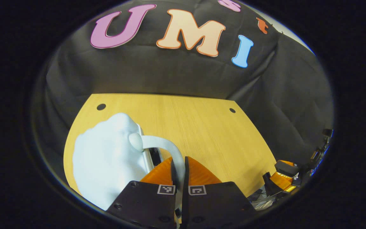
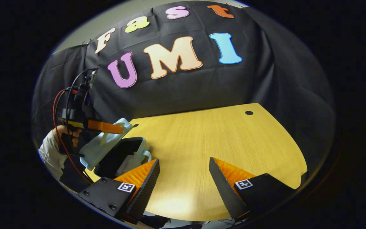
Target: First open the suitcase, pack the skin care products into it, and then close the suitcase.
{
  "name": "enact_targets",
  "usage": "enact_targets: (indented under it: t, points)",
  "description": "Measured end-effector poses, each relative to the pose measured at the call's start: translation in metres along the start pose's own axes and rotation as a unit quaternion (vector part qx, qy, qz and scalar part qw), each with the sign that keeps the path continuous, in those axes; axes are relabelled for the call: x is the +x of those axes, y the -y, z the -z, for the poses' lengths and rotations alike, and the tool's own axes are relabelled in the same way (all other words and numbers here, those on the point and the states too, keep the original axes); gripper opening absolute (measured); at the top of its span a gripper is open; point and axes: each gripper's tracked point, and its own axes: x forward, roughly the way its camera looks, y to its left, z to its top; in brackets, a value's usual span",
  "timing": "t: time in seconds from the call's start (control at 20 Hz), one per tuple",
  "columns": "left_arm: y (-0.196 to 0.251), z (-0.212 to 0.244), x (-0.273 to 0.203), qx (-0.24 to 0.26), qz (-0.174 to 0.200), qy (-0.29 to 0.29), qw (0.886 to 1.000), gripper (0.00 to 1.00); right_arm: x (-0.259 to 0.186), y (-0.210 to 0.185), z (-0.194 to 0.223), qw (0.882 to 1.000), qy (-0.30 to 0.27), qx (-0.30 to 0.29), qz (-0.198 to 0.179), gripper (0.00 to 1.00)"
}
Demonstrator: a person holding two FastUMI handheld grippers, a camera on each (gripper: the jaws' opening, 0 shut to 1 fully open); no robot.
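Suitcase (image 2: pixel 119 152), pale blue, sits at the wooden table's (image 2: pixel 202 143) left edge, its lid (image 1: pixel 106 165) raised and dark interior showing. Left gripper (image 1: pixel 179 168) is clamped on the lid's white handle (image 1: pixel 167 146). Right gripper (image 2: pixel 184 173) hovers over bare tabletop, fingers spread apart

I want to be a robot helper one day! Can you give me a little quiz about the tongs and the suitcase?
1. True or false: the right tongs are shut on something.
2. What do the left tongs pinch? A) the handle of the suitcase B) a spoon C) a sock
3. Fill in: in the right gripper view, the suitcase lid is ____ (raised or flat).

Key: 1 false, they are open; 2 A; 3 raised.
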Motion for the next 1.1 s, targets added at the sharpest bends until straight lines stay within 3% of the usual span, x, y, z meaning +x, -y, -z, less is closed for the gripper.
enact_targets:
  t: [0.3, 0.4, 0.45, 0.55, 0.6, 0.65, 0.75, 0.8, 0.85, 0.9, 1.0, 1.1]
  points:
    - [0.012, 0.051, 0.051, -0.009, -0.001, -0.046, 0.999, 0.04, -0.014, 0.027, 0.006, 1.000, -0.007, 0.001, 0.027, 0.98]
    - [0.013, 0.066, 0.063, -0.004, -0.005, -0.060, 0.998, 0.05, -0.018, 0.035, 0.005, 0.999, -0.007, 0.002, 0.035, 0.94]
    - [0.011, 0.072, 0.069, -0.003, -0.008, -0.064, 0.998, 0.06, -0.021, 0.040, 0.006, 0.999, -0.007, 0.001, 0.040, 0.98]
    - [0.010, 0.082, 0.075, -0.001, -0.027, -0.068, 0.997, 0.10, -0.026, 0.048, 0.006, 0.999, -0.007, -0.002, 0.045, 0.94]
    - [0.011, 0.082, 0.077, 0.004, -0.041, -0.062, 0.997, 0.11, -0.028, 0.052, 0.004, 0.999, -0.007, -0.003, 0.047, 0.98]
    - [0.017, 0.079, 0.078, 0.010, -0.053, -0.048, 0.997, 0.17, -0.029, 0.056, 0.002, 0.999, -0.006, -0.005, 0.047, 0.98]
    - [0.017, 0.063, 0.072, 0.056, -0.103, 0.005, 0.993, 0.55, -0.032, 0.061, -0.001, 0.999, -0.001, -0.008, 0.043, 0.98]
    - [0.013, 0.048, 0.060, 0.082, -0.129, 0.044, 0.987, 0.64, -0.033, 0.063, -0.004, 0.999, 0.005, -0.010, 0.039, 0.98]
    - [0.012, 0.030, 0.043, 0.099, -0.147, 0.088, 0.980, 0.84, -0.034, 0.064, -0.010, 0.999, 0.014, -0.012, 0.034, 0.98]
    - [0.016, 0.013, 0.023, 0.105, -0.156, 0.131, 0.973, 0.94, -0.035, 0.065, -0.018, 0.999, 0.026, -0.016, 0.030, 0.94]
    - [0.032, -0.022, -0.019, 0.100, -0.165, 0.219, 0.956, 0.99, -0.041, 0.063, -0.042, 0.997, 0.066, -0.026, 0.020, 0.98]
    - [0.056, -0.052, -0.065, 0.091, -0.176, 0.309, 0.930, 0.96, -0.054, 0.058, -0.081, 0.990, 0.132, -0.053, 0.021, 0.98]
